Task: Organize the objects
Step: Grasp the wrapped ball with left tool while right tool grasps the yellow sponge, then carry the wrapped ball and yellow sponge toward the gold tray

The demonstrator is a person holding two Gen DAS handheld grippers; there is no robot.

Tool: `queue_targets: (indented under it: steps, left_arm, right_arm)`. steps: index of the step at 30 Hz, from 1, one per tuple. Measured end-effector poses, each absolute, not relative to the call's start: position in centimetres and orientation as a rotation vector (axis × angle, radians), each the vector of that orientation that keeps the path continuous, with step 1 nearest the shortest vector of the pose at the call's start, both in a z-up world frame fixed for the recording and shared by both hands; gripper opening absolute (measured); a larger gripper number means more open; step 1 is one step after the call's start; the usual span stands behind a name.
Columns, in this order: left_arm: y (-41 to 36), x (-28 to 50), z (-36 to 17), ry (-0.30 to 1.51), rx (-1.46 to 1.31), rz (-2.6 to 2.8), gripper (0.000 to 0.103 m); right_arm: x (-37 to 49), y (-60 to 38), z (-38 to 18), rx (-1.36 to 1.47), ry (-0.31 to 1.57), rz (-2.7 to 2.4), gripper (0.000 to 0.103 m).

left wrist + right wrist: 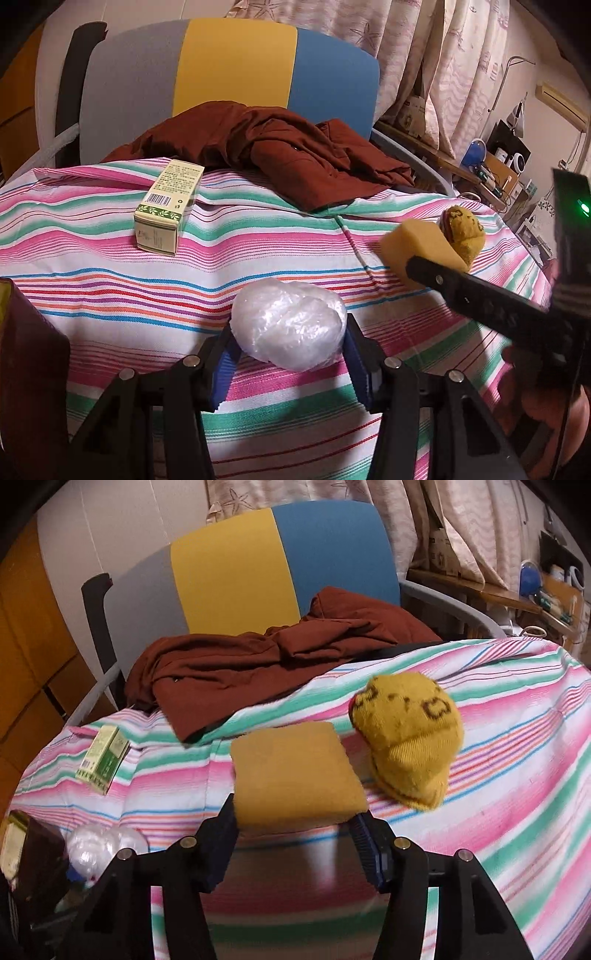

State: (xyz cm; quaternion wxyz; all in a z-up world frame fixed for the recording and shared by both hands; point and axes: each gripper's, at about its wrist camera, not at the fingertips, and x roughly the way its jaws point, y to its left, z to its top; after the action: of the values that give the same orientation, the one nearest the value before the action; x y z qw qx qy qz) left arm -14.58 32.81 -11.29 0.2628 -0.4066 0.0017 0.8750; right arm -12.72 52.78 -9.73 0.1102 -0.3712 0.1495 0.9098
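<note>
Surface: striped cloth (110, 295) covers the desk, chair behind.
Left gripper (291, 354): fingers clasp the plastic wad (290, 328), lower centre.
Right gripper (295, 834): fingers pinch the yellow sponge (295, 775), apparently for sorting, beside the yellow sock (410, 738).

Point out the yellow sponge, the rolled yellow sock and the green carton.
yellow sponge (295, 771), right wrist view, middle of its top face.
rolled yellow sock (410, 738), right wrist view, centre of the bundle.
green carton (168, 206), left wrist view, barcode face.
</note>
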Motion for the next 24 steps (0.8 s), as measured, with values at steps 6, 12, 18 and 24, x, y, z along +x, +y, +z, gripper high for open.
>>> queue_targets:
  steps: [6, 12, 18, 24]
  left_arm:
    - [32.9, -14.4, -11.2, 0.026, -1.095, 2.381, 0.053]
    - [32.3, -14.4, -11.0, 0.003, -1.101, 2.391, 0.043]
    - [31.5, -13.3, -11.0, -0.010, -1.137, 2.400, 0.039]
    - [30.4, -11.5, -11.0, -0.042, -1.158, 2.387, 0.035]
  right_arm:
    - [-10.3, 51.6, -9.6, -1.063, 0.429, 2.647, 0.058]
    - [-8.0, 50.9, -9.4, -1.034, 0.432, 2.619, 0.058]
    - [-5.0, 50.3, -9.0, -0.984, 0.453, 2.594, 0.058]
    - [-2.8, 49.3, -8.9, -0.965, 0.471, 2.591, 0.058]
